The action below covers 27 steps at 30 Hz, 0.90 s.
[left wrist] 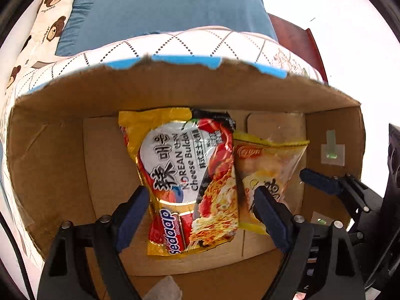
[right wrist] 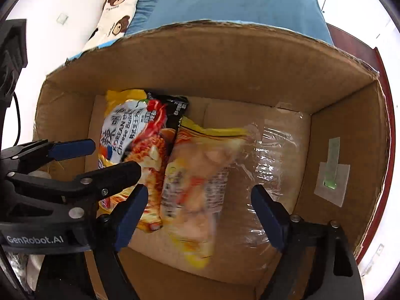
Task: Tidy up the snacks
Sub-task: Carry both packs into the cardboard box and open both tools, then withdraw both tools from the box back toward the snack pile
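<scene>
Both hand-held grippers, left (left wrist: 200,212) and right (right wrist: 197,215), hang open and empty over the box (right wrist: 200,57). Two noodle packs (left wrist: 190,175) (right wrist: 197,175) lie side by side inside. Placing appears finished; next, withdraw and fetch another snack.

Noodle packet (left wrist: 190,182): "Sedaap", "KOREAN Cheese Buldak" (claw: "GenRobot.AI").
</scene>
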Motion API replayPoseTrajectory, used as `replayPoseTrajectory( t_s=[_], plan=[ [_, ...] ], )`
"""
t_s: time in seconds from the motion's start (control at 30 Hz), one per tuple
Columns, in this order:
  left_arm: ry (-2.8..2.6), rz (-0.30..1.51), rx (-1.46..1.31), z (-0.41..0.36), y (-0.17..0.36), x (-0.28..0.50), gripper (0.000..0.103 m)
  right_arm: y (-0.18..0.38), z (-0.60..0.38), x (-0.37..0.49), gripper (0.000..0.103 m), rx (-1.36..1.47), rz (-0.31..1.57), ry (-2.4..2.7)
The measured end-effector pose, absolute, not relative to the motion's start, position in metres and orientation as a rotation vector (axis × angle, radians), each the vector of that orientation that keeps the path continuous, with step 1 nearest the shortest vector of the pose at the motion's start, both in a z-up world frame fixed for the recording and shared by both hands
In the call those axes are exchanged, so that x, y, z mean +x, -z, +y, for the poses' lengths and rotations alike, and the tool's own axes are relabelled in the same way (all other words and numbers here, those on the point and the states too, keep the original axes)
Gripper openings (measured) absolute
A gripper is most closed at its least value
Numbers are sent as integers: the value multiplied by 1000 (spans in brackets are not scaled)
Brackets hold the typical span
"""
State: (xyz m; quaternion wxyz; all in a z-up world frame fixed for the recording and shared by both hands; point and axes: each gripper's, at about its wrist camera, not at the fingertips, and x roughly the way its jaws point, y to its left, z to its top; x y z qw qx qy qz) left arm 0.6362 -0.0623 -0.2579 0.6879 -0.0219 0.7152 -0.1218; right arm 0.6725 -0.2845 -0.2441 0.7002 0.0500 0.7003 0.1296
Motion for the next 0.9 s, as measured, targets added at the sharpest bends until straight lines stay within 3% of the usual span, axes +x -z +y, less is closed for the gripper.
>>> replayPoseTrajectory(
  t_s=[0.9],
  plan=[
    [184,1140,1,-32,124,473,86,114,-311,515,86,104,1214,-111]
  ],
)
